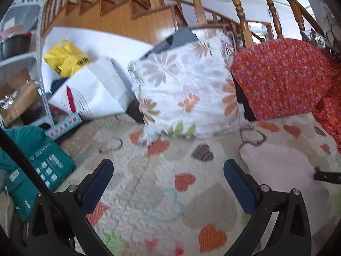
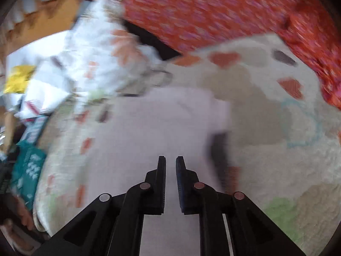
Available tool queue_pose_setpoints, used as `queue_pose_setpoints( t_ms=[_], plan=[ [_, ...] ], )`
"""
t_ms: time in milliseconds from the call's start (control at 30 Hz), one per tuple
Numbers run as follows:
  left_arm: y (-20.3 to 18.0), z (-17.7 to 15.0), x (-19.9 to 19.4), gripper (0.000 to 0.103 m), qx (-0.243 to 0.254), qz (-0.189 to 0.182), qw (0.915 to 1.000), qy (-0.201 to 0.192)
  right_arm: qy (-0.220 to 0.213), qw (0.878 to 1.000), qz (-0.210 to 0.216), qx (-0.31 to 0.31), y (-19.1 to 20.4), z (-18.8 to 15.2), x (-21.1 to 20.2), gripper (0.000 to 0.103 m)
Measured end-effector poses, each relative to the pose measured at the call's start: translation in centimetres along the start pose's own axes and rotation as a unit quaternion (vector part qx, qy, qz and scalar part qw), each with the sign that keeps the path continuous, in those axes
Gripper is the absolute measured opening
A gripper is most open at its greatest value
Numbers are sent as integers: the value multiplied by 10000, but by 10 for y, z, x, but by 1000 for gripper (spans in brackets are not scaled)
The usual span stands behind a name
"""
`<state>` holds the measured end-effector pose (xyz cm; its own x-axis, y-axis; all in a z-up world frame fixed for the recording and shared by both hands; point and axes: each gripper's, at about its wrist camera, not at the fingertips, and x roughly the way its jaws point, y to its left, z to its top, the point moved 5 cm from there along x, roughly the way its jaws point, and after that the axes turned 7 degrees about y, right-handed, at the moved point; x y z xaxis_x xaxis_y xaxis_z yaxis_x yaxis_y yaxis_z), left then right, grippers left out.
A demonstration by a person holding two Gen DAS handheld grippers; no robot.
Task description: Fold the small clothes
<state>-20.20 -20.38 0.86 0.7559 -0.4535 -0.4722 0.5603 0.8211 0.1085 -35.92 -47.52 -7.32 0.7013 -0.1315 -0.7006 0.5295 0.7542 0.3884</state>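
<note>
A small pale pink garment (image 2: 162, 123) lies flat on the heart-patterned quilt (image 2: 266, 149). In the left wrist view the garment (image 1: 281, 166) lies to the right of my left gripper. My left gripper (image 1: 168, 164) is open and empty above the quilt (image 1: 153, 166). My right gripper (image 2: 170, 160) hangs over the garment with its jaws almost closed, a narrow gap between them, and nothing visibly held. The right wrist view is motion-blurred. A dark tip (image 1: 326, 176) of the right gripper shows over the garment in the left wrist view.
A floral pillow (image 1: 187, 85) leans at the back of the quilt. A red flowered cloth (image 1: 283, 76) drapes at the back right. A white bag (image 1: 91, 91), a yellow bag (image 1: 66, 57) and a teal package (image 1: 36, 166) sit at the left. A wooden staircase (image 1: 127, 15) rises behind.
</note>
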Motion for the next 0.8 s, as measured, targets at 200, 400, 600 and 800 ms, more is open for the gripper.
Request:
queue_pose_setpoints(
  t_ms=[200,400,600,800],
  plan=[
    [19,-14,-5,103,-375,-395,9975,455,851,9774,1919,247,62,-28,43,13],
    [45,-18,-21,103,-866,-446,9944,416,2115,9412,2524,759,82,-98,100,9],
    [66,-28,-36,103,-1212,-447,9907,434,2529,9453,2062,-27,110,-158,75,16],
    [65,-29,-56,103,-1229,-364,9916,187,1832,9714,1453,-423,101,-158,17,23]
  ],
)
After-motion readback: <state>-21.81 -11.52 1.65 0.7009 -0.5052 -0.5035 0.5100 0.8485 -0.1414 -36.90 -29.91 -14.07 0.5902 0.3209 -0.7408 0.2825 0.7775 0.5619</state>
